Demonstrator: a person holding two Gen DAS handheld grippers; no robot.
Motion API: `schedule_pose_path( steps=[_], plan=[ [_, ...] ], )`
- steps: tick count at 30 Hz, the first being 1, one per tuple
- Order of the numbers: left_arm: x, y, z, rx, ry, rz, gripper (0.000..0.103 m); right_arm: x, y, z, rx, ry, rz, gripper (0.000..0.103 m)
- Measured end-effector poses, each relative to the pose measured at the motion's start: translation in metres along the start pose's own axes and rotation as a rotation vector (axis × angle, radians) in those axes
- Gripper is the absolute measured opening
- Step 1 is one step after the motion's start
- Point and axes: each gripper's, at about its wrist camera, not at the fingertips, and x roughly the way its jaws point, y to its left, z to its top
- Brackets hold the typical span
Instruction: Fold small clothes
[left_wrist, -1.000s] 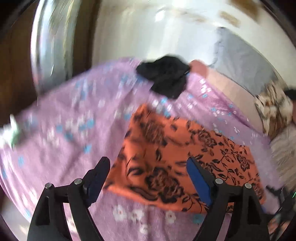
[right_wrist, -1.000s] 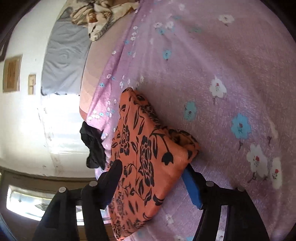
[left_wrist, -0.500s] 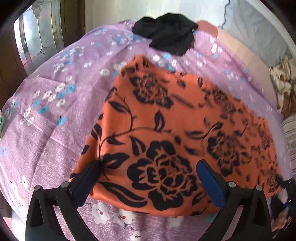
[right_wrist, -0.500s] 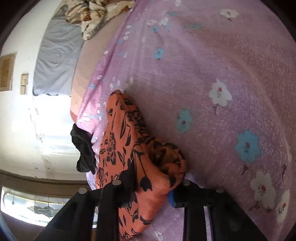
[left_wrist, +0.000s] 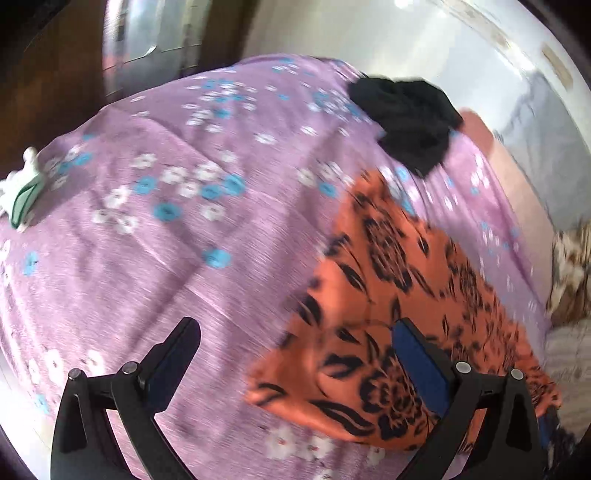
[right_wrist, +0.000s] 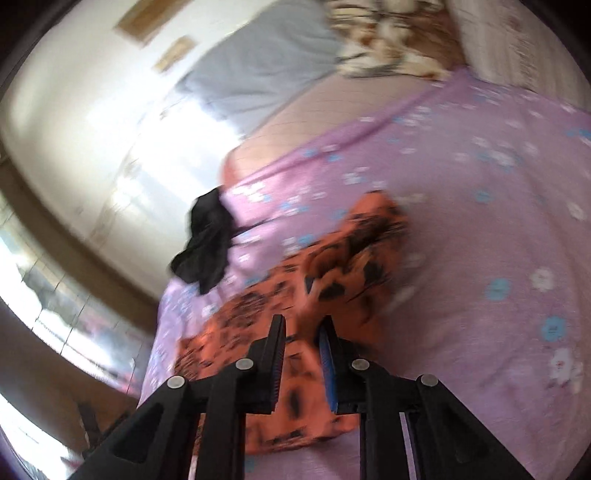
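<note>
Left gripper (left_wrist: 295, 343): fingers spread wide, nothing between them; left finger sits over bare bedsheet (left_wrist: 166, 266), right finger (left_wrist: 417, 354) overlaps the orange floral cloth (left_wrist: 399, 295) in frame, contact can't be confirmed. Right gripper (right_wrist: 303, 332): fingers drawn nearly together w/ narrow gap, orange cloth (right_wrist: 332, 269) directly at and under the tips; whether fabric is actually pinched can't be told, frame blurred. Orange cloth lies on purple flowered sheet, toward the bed's far side from the left cam, w/ one end bunched up in right view. Black garment (left_wrist: 410, 122) lies crumpled near bed edge, just beyond the orange cloth, apart from it. Left view only: small white-green item (left_wrist: 22, 192) at sheet's left edge. Right view only: grey pillow (right_wrist: 266, 66) and patterned brown-white fabric (right_wrist: 388, 48) at head of bed, window glass (right_wrist: 55, 295) lower left. No containers seen.
</note>
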Motion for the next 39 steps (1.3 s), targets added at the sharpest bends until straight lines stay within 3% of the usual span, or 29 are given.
schedule_pose_path(
  steps=[3,5,8,11,13,14,15,16,17,18,20,26,34,36,37,38,39],
  plan=[
    [-0.006,0.018,0.012,-0.032,-0.042,0.033,0.103,0.015,0.043,-0.011,-0.093,0.056,0.063,0.011],
    [-0.010,0.023,0.017,-0.023,-0.064,0.055,0.103,0.023,0.074,-0.020,-0.155,0.057,0.049,0.011],
    [-0.013,0.018,0.020,0.025,-0.086,0.034,0.103,0.030,0.086,-0.018,-0.103,0.121,0.119,0.012],
    [-0.013,0.006,0.021,0.086,-0.092,0.028,0.103,0.028,0.062,-0.011,-0.002,0.191,0.113,0.014],
    [-0.009,-0.003,0.020,0.117,-0.081,0.020,0.103,0.020,0.033,-0.007,0.070,0.201,0.104,0.024],
    [-0.007,-0.008,0.018,0.127,-0.069,0.008,0.103,0.016,0.020,-0.004,0.109,0.198,0.090,0.038],
    [-0.006,-0.013,0.015,0.136,-0.055,-0.009,0.103,0.009,0.002,-0.002,0.147,0.191,0.072,0.069],
    [-0.004,-0.018,0.014,0.149,-0.042,-0.025,0.103,0.002,-0.014,0.001,0.180,0.176,0.053,0.081],
    [-0.003,-0.023,0.012,0.163,-0.032,-0.033,0.103,-0.012,-0.039,0.002,0.233,0.132,0.016,0.085],
    [-0.004,-0.026,0.010,0.173,-0.029,-0.035,0.103,-0.020,-0.054,0.002,0.260,0.102,-0.013,0.085],
    [-0.004,-0.034,0.007,0.196,-0.030,-0.035,0.103,-0.025,-0.082,0.000,0.303,0.124,-0.048,0.085],
    [0.003,-0.048,-0.004,0.247,-0.008,-0.018,0.103,-0.010,-0.148,-0.018,0.521,0.146,-0.036,0.074],
    [0.011,-0.057,-0.007,0.284,-0.001,0.007,0.103,0.021,-0.146,0.002,0.470,0.086,-0.024,0.072],
    [0.014,-0.060,-0.007,0.285,0.005,0.004,0.103,0.032,-0.140,0.007,0.448,0.090,-0.023,0.062],
    [0.015,-0.062,-0.007,0.288,0.007,0.004,0.103,0.041,-0.140,0.010,0.444,0.095,-0.028,0.050],
    [0.016,-0.065,-0.008,0.295,0.008,0.004,0.103,0.048,-0.141,0.013,0.448,0.098,-0.037,0.032],
    [0.017,-0.067,-0.008,0.300,0.009,0.005,0.103,0.055,-0.144,0.015,0.458,0.102,-0.048,0.027]
  ],
)
